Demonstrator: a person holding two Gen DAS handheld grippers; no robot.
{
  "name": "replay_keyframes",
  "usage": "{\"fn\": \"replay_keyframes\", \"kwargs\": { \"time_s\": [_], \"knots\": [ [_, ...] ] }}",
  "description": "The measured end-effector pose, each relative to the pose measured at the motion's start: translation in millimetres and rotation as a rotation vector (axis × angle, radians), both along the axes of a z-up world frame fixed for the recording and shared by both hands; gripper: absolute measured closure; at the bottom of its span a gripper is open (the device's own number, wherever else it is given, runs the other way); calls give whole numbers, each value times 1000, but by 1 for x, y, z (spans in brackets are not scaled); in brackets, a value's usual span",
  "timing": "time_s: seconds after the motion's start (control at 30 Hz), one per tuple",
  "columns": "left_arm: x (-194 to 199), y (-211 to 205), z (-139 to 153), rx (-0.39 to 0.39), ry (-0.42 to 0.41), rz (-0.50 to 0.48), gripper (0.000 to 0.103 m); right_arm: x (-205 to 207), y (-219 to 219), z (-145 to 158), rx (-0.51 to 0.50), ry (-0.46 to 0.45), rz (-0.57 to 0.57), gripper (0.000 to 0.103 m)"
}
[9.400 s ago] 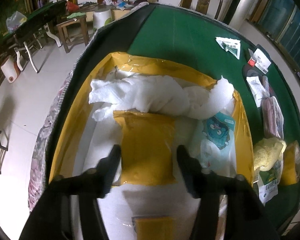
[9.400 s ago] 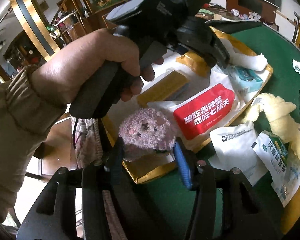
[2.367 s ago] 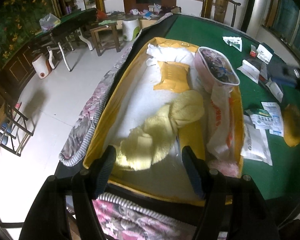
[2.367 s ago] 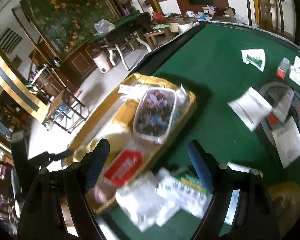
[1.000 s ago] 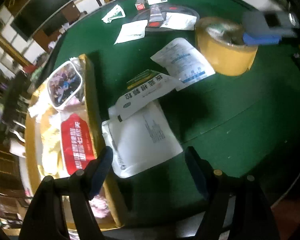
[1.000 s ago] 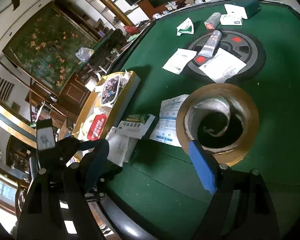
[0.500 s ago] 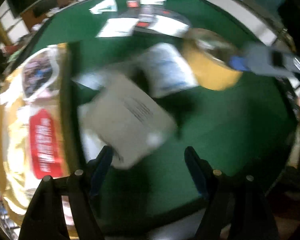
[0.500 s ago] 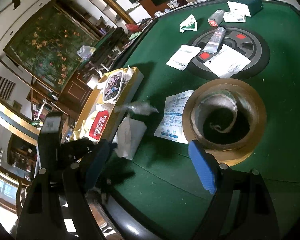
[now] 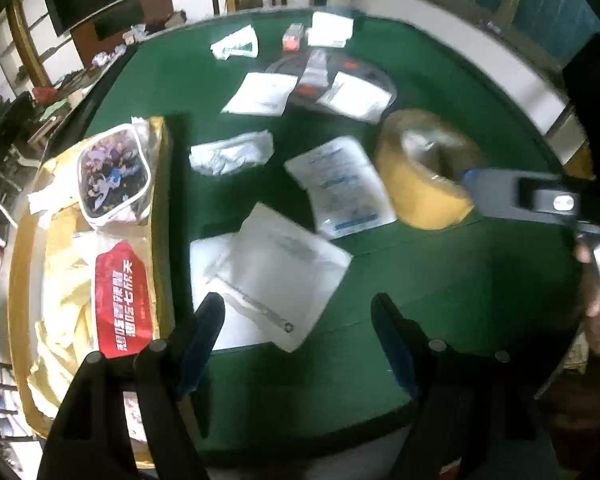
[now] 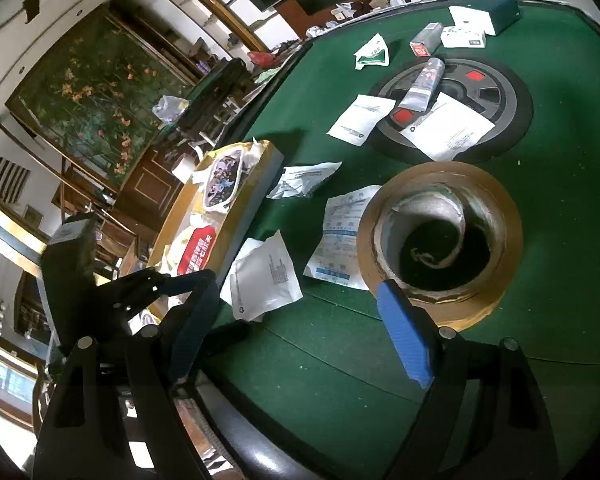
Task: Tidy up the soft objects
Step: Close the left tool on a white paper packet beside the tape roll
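**Soft plastic packets waiting on the green felt**

Blue-padded and spread wide, both pairs of jaws are holding nothing: our left gripper (image 9: 298, 320) is hovering over the white packet (image 9: 268, 276) nearest the table edge, and our right gripper (image 10: 300, 320) is hanging by the big tape roll (image 10: 440, 240), one pad almost at its rim.

We are judging these packets as light, thin and slippery, so they are likely sliding on the green table (image 9: 440, 280) if pushed; pinching a raised corner or edge looks the best hold.

Counting outward, we are seeing one blue-printed packet (image 9: 340, 188) touching the roll, one crumpled packet (image 9: 230, 154) beside the yellow tray (image 9: 162, 216), and two more white packets at the dark round mat (image 10: 512, 120). Inside the tray we are counting one red-labelled bag (image 9: 124, 296) and one patterned pouch (image 9: 114, 172)
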State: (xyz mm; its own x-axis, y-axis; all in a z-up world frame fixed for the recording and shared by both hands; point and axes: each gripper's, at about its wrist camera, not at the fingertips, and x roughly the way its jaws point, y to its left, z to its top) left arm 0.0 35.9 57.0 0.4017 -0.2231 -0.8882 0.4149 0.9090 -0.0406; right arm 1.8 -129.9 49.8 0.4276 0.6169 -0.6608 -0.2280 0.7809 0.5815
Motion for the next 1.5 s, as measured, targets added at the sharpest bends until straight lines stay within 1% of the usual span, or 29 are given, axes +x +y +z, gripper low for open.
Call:
{"fn": "replay_keyframes", "kwargs": {
  "time_s": [0.1,0.17,0.2,0.23,0.33,0.4,0.43,0.5,0.53,0.57,0.6,0.63,0.67,0.73,0.8,0.83,0.93,1.07,1.1,1.2,1.33,1.43,1.5],
  "knots": [
    [8,-4,-12,53,24,-8,27,0,0,0,-3,2,-3,20],
    [10,-14,-18,90,10,-56,25,0,-2,0,-4,5,-7,20],
    [12,-17,-22,111,10,-85,22,0,-3,0,-4,6,-9,20],
    [14,-23,-27,137,21,-116,22,0,-3,0,-3,6,-10,20],
    [22,-28,-33,206,-3,-137,22,0,-6,1,-5,4,-16,20],
    [28,-27,-35,210,1,-128,23,1,-8,1,-7,5,-21,20],
    [30,-25,-35,199,4,-123,23,1,-9,1,-8,5,-23,20],
    [30,-21,-33,174,1,-115,32,1,-10,1,-10,6,-28,20],
    [29,-18,-32,159,-3,-110,41,2,-10,1,-11,7,-29,20],
    [27,-16,-31,147,-9,-105,48,2,-10,0,-10,9,-30,20],
    [25,-13,-28,128,-16,-97,63,2,-10,0,-8,11,-29,20],
    [23,-11,-23,92,-24,-96,76,3,-9,-1,-8,12,-28,20],
    [19,-9,-17,53,-32,-96,78,3,-8,-1,-8,13,-27,20],
    [14,-6,-8,0,-44,-100,87,2,-5,-1,-9,13,-20,20],
    [12,-6,-5,-8,-74,-93,91,1,-2,0,-12,11,-12,20],
    [9,-4,-2,-12,-95,-85,95,1,-1,-1,-14,12,-8,20],
    [3,4,7,-54,-133,-56,98,1,1,-2,-18,14,-6,20],
    [2,11,13,-89,-119,-32,98,1,3,-2,-19,14,-2,20],
    [2,11,13,-94,-110,-34,100,1,5,-2,-21,14,-1,20],
    [0,12,17,-80,-114,-37,102,0,9,-3,-27,15,5,20],
    [-3,17,30,-134,-118,-31,102,0,11,-3,-31,15,9,20],
    [-4,18,36,-136,-125,-32,101,3,16,-3,-44,19,23,20],
    [-3,18,36,-115,-120,-27,100,6,24,-1,-64,21,49,20]
  ]
}}
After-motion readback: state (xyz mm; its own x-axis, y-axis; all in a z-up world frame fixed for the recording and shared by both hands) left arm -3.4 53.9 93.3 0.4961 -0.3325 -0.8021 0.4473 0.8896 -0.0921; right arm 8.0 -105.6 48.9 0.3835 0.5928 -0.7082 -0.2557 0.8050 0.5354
